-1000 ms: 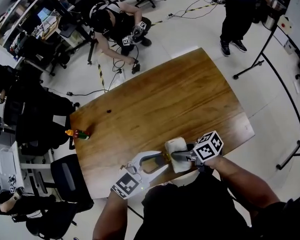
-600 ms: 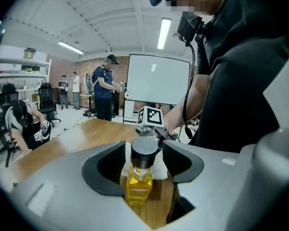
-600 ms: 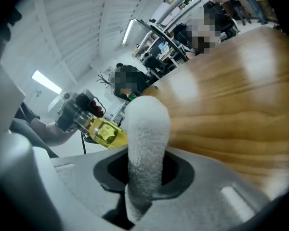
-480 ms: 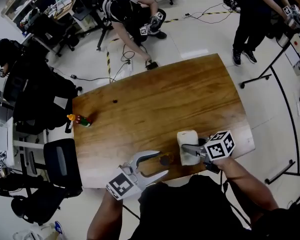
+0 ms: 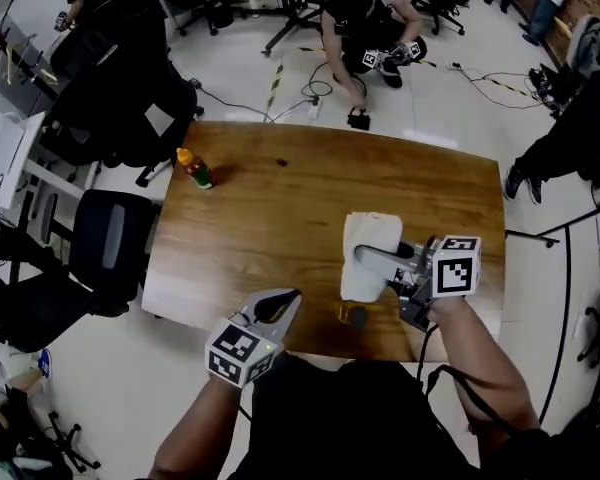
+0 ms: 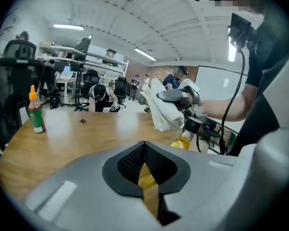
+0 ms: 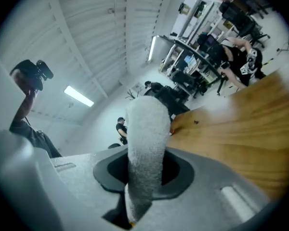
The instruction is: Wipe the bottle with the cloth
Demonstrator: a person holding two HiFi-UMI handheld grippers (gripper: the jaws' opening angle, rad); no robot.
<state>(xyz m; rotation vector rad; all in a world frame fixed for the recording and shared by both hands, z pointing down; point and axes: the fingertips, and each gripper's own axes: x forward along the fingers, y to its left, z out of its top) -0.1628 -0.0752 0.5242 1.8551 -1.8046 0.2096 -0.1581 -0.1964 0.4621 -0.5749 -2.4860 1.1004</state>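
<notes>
A small bottle (image 5: 353, 316) of yellow liquid with a dark cap stands near the front edge of the wooden table (image 5: 280, 218). My right gripper (image 5: 366, 256) is shut on a white cloth (image 5: 368, 236), which hangs just beyond and above the bottle. In the right gripper view the cloth (image 7: 144, 138) fills the jaws of that gripper (image 7: 143, 186). My left gripper (image 5: 286, 300) is shut and empty, left of the bottle and clear of it. In the left gripper view the shut gripper (image 6: 145, 154) faces the bottle (image 6: 185, 137) and the cloth (image 6: 160, 109).
A sauce bottle (image 5: 193, 168) with an orange cap stands at the table's far left corner. A small dark speck (image 5: 283, 161) lies near the far edge. Office chairs (image 5: 115, 238) crowd the left side. A person (image 5: 365, 13) crouches on the floor beyond the table, among cables.
My left gripper opened off the bottle, drew back to the left and shut. The cloth in my right gripper now hangs beyond the bottle. The head view has swung round.
</notes>
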